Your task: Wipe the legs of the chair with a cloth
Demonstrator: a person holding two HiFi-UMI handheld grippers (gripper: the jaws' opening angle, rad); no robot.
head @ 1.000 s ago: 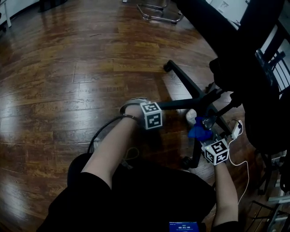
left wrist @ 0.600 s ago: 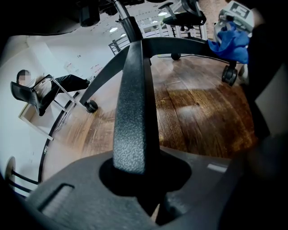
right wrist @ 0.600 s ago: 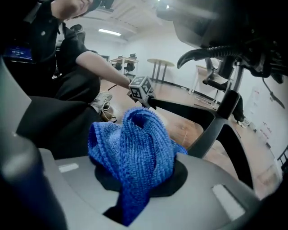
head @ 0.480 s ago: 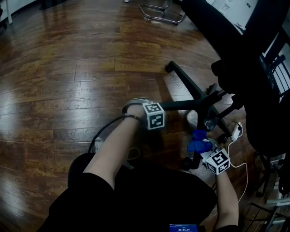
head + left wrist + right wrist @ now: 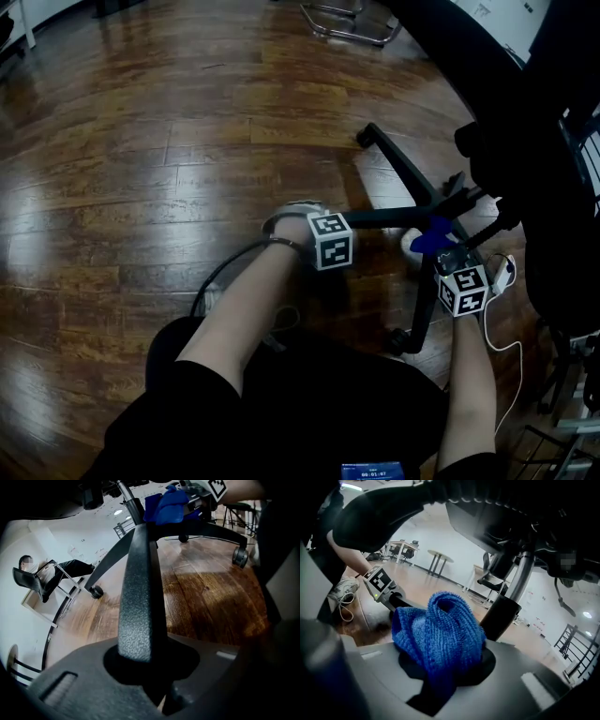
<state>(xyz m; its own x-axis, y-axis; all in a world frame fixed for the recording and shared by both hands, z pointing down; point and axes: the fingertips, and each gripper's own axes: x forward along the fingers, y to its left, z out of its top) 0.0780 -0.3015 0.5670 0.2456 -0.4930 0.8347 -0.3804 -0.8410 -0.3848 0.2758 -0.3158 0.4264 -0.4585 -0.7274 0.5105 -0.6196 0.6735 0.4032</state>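
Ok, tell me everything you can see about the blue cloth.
The blue cloth is a small, bright blue rag with a ribbed, knitted-looking texture, soft and thick. It is bunched into folds, with a loop standing up at the top, not spread flat. The right gripper is shut on its lower part, so most of it sticks out beyond the jaws. It is held off the floor and appears to press against the black chair leg, close to the chair's central column.
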